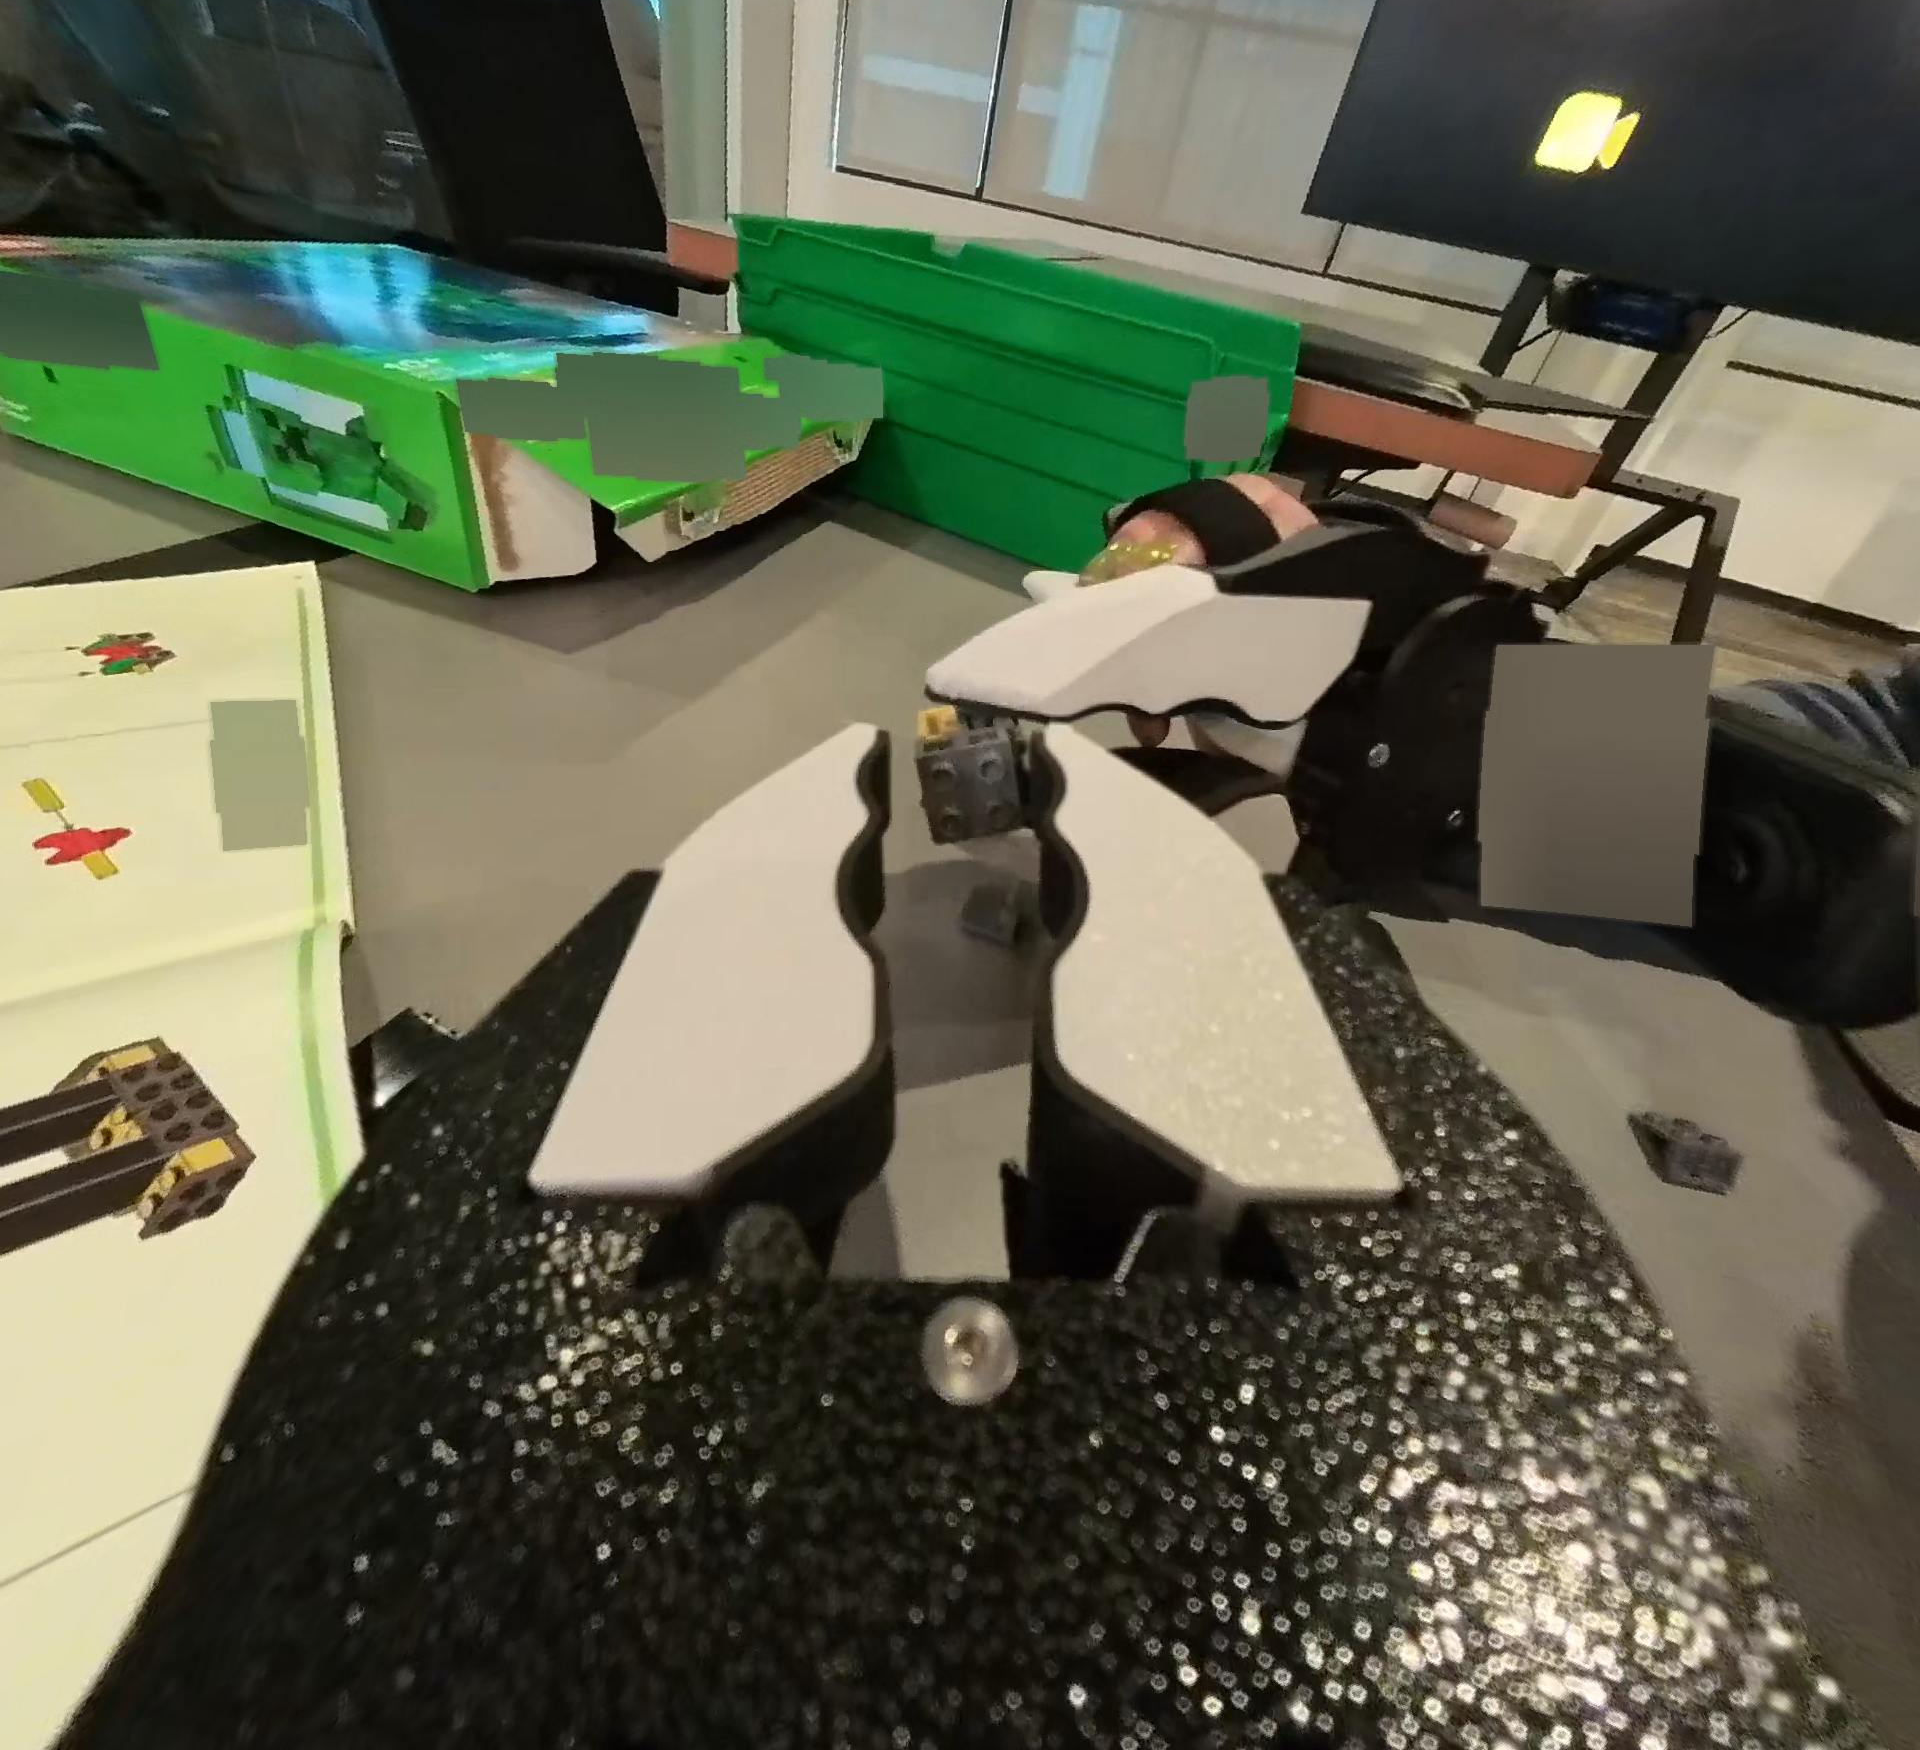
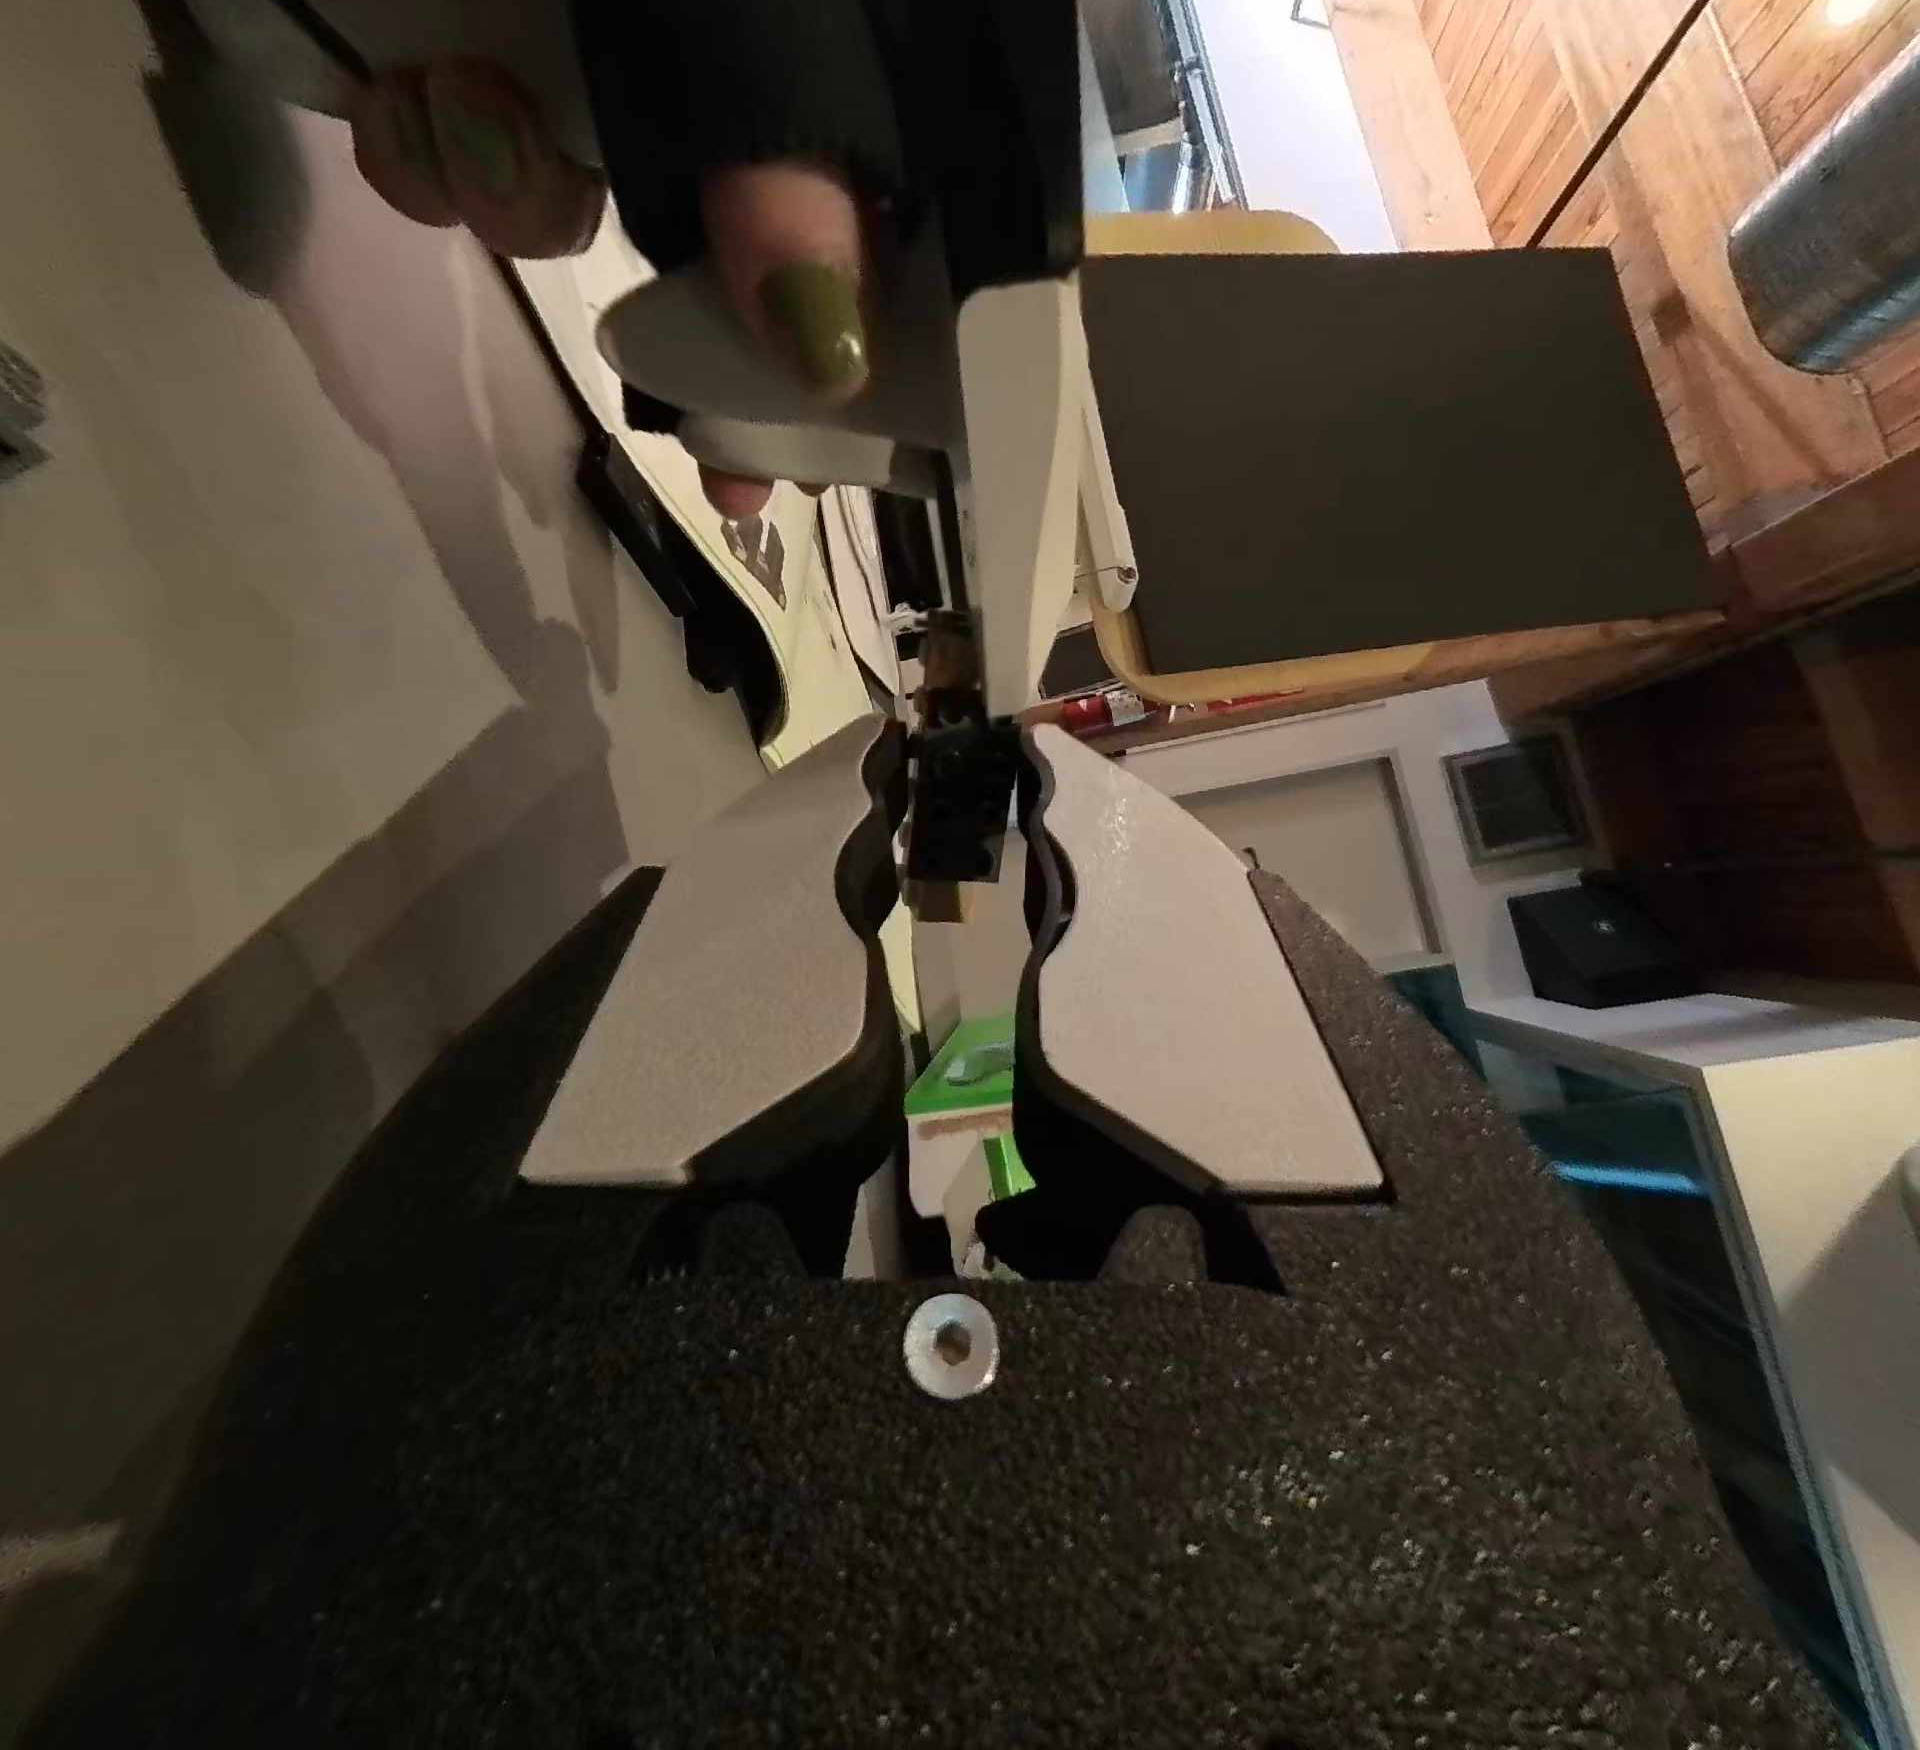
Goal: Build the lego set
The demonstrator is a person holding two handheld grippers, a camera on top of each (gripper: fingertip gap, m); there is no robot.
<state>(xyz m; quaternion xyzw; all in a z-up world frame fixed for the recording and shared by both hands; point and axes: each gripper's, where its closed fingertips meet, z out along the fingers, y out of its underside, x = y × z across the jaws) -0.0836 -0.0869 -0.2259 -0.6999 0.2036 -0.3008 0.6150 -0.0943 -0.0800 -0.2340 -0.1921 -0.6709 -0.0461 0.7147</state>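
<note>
- The left gripper (image 1: 961, 755), two pale grey fingers on a black speckled body, has its tips closed on a small dark grey studded Lego assembly with a tan piece on top (image 1: 971, 781), held above the grey tabletop (image 1: 675, 692).
- The right gripper (image 2: 951, 750), of the same build, pinches the same assembly (image 2: 951, 817) from the right side; in the left wrist view it (image 1: 997, 713) reaches in with one grey finger lying over the top of the assembly.
- A hand in a black fingerless glove (image 1: 1195, 526) holds the right gripper.
- A loose dark grey brick (image 1: 992, 916) lies on the table just below the held assembly.
- Another small dark grey piece (image 1: 1683, 1155) lies on the table near and to the right.
- An open white instruction booklet (image 1: 156, 869) lies on the left.
- A green cardboard set box (image 1: 343, 412) lies far left.
- A green plastic bin (image 1: 1018, 370) stands beside the box, farther back.
- A dark screen (image 1: 1621, 38) stands far right.
</note>
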